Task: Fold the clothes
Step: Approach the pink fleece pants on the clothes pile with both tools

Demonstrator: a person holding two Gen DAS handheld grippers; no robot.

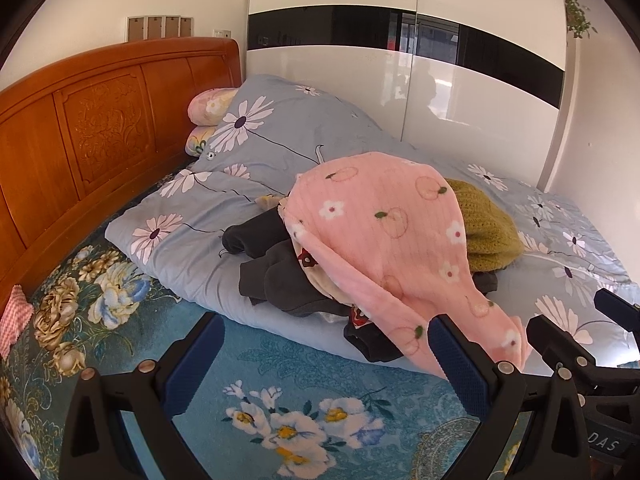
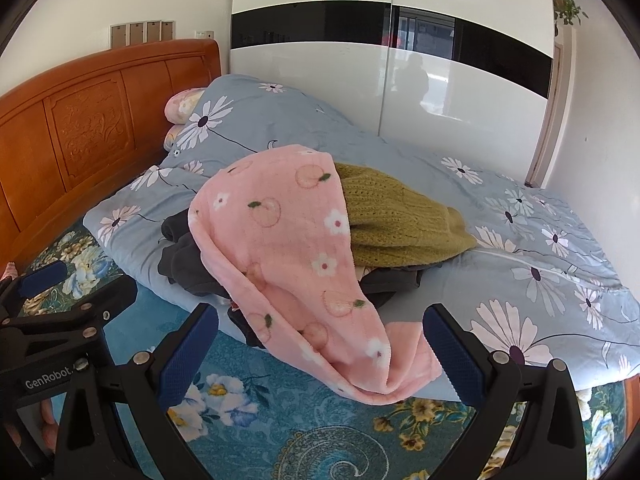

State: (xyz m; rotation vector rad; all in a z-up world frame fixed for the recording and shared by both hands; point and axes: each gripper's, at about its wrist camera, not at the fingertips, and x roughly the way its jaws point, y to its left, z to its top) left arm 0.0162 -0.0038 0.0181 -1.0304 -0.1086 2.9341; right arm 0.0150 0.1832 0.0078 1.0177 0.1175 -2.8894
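Hovering side by side over the bed, both tools are gaping wide, holding nothing: left tool and right tool are facing the clothes heap, likely choosing a first piece. Pink garment is draping over the pile at frame centre, covering dark clothes and a green knit, so it is probably the easiest to take first. Its hem is trailing toward the right tool.

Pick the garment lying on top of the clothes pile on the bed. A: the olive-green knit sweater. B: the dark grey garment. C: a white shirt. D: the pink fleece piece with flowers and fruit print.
D: the pink fleece piece drapes over both the olive-green knit sweater and the dark grey garment, its end hanging down toward the teal floral bedsheet.
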